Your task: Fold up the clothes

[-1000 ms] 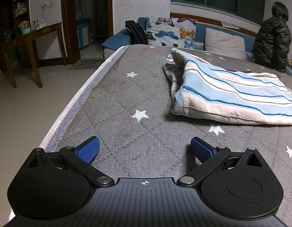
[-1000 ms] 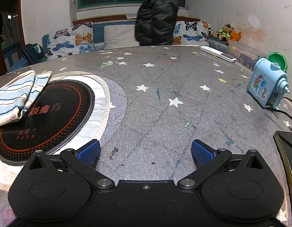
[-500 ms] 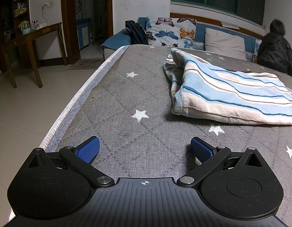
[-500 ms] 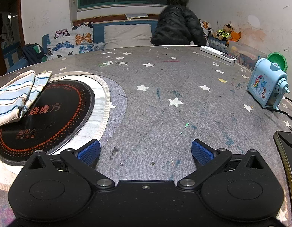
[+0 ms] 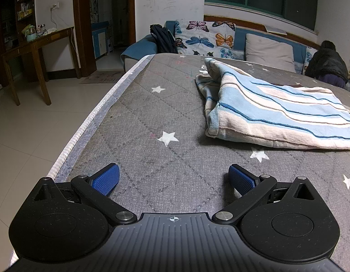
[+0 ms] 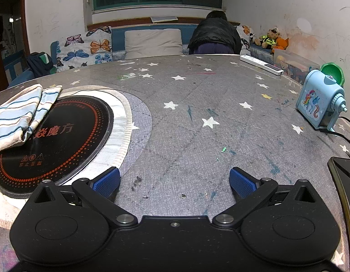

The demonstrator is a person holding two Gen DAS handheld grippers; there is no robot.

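1. The task's thing, a blue-and-cream striped terry-cloth garment [image 5: 272, 115], lies in a loose, partly doubled heap on the grey star-printed quilted desk [image 5: 152, 117]. Folding appears begun at most; the edges are not squared.

2. The left tongs [image 5: 173, 178] are released, blue ribbed pads spread wide, nothing between them. They sit low over bare desk cover near the desk's left edge.

3. The right tongs [image 6: 174, 179] are likewise released and empty, over bare desk cover just beside the round black induction hob with red dot rings [image 6: 55, 136].

4. Governing relation: from the left tongs the garment lies ahead and to the right, apart from the pads, its long axis running across the view from left to right. From the right tongs the garment [image 6: 18, 115] lies ahead and far to the left, one end draped onto the hob.

5. Judgement: the left tongs look nearer, facing the bunched near-left corner; the right tongs would need to cross the hob to reach the opposite end.

6. Risk, as judged: terry cloth drags on quilted cover, so a 1-sided pull may bunch the layers.

7. Bystander: a person in a dark padded jacket [image 6: 214, 34] bends by the sofa, well apart.
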